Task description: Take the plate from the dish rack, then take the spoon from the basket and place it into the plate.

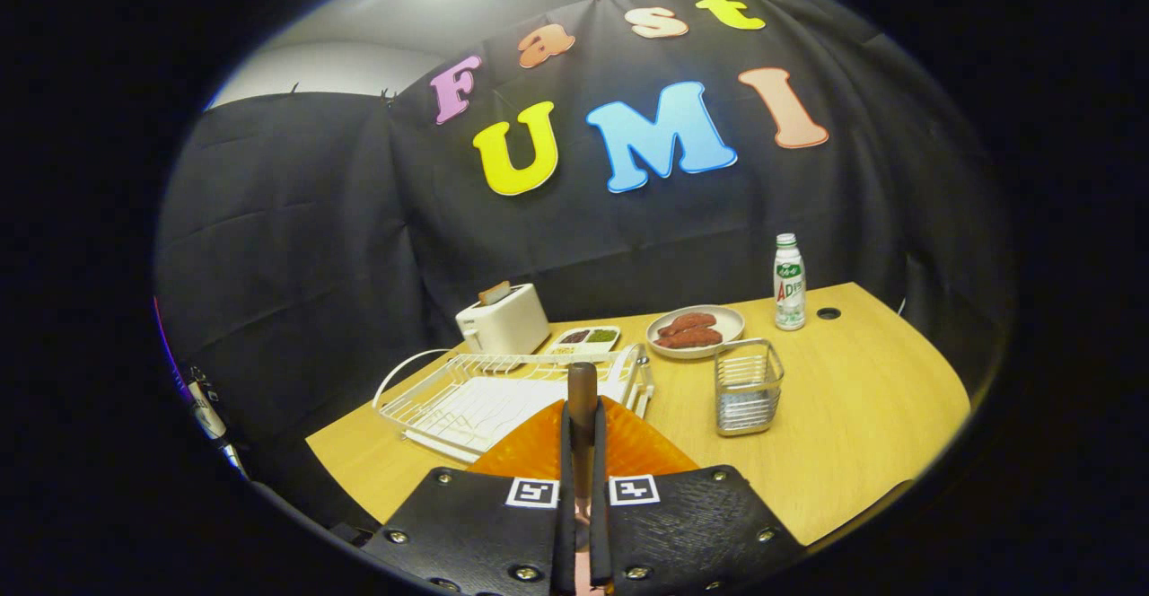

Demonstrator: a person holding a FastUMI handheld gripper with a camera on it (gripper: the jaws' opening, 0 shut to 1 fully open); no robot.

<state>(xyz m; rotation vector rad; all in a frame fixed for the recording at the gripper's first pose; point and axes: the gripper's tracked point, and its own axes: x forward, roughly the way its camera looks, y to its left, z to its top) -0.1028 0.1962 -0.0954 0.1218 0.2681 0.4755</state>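
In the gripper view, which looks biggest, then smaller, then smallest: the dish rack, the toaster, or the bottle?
1. Dish rack, nearest the fingers, which may exaggerate it.
2. Toaster.
3. Bottle, farthest back.

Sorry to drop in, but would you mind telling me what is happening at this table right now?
A person is working a handheld tool, and its fingers are shut on the brown handle of a spoon, held over an orange plate lying just ahead of them on the wooden table. Beyond the plate stands the white dish rack, and the wire basket is beside it. So the plate is out, and the spoon is about to go in.
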